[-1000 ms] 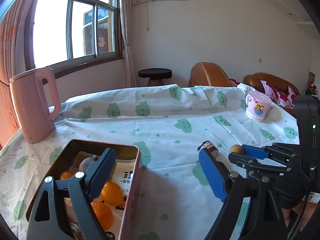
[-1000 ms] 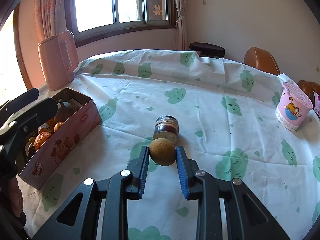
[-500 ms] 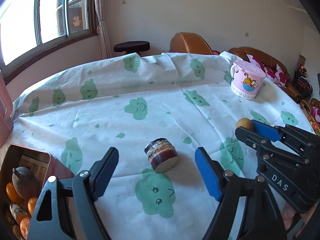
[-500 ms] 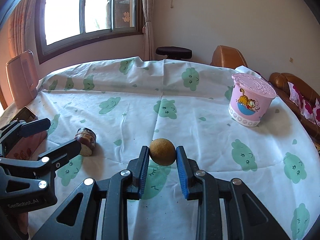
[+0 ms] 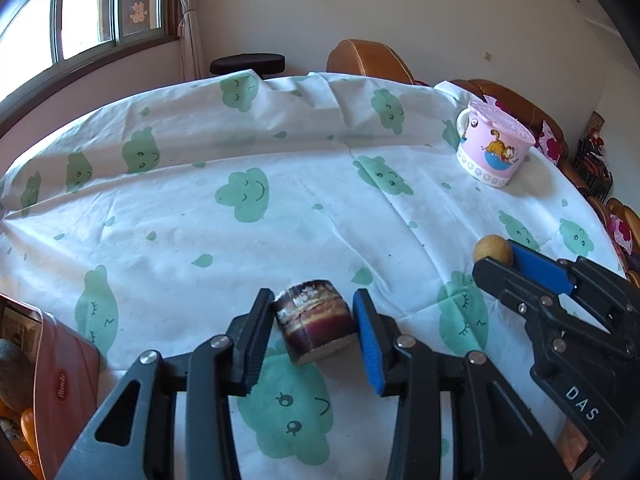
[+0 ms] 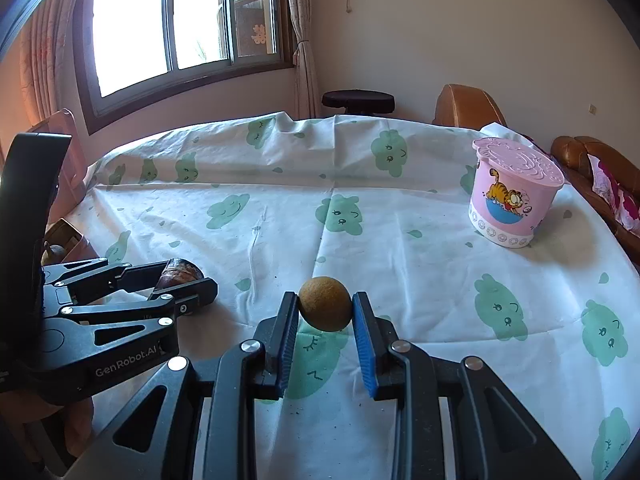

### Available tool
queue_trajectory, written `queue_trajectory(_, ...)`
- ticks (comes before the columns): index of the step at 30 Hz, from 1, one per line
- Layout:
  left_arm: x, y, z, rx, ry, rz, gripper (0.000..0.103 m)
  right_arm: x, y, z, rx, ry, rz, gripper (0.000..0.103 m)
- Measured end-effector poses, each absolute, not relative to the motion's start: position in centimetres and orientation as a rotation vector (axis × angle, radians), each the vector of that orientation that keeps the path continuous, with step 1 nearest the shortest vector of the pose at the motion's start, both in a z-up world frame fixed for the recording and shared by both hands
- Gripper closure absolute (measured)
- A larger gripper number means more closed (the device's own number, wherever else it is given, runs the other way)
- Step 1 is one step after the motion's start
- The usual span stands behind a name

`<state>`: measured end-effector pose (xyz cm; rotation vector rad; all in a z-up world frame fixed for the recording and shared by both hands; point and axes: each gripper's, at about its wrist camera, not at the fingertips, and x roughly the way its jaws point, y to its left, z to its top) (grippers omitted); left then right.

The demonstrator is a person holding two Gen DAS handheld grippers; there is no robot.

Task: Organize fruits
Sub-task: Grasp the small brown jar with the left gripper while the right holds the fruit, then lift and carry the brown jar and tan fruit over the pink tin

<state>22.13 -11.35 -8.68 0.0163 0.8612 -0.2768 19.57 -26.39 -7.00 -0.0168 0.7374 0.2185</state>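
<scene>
1. Right tongs (image 6: pixel 325 312) pinched a round brown fruit (image 6: pixel 325 309) above the table (image 6: pixel 400 240).
2. Left tongs (image 5: pixel 310 332), spread, straddled a lying dark wrapped jar (image 5: pixel 314 324); closing squarely should prevent rolling.

We see our left gripper (image 5: pixel 314 334) as a black linkage frame with triangular cut-outs and round silver rivets at the joints; one finger carries a ribbed blue pad, the other pad looks dark from its edge. Seen from the right wrist camera, its side bears white lettering reading "GenRobot.AI", with a tall black block rising behind it. Our right gripper (image 6: pixel 325 330) has the same black frame, silver rivets and ribbed blue pads; its side is marked "DAS" in white.
</scene>
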Motion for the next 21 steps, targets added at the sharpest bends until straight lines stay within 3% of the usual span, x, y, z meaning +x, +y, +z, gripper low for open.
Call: queue_trajectory(21, 19.8, -11.3, -6.7, 0.045, 0.701, -0.269, 0.061, 17.8, -26.0, -5.7, -0.035, 0.626, 0.258, 0.074)
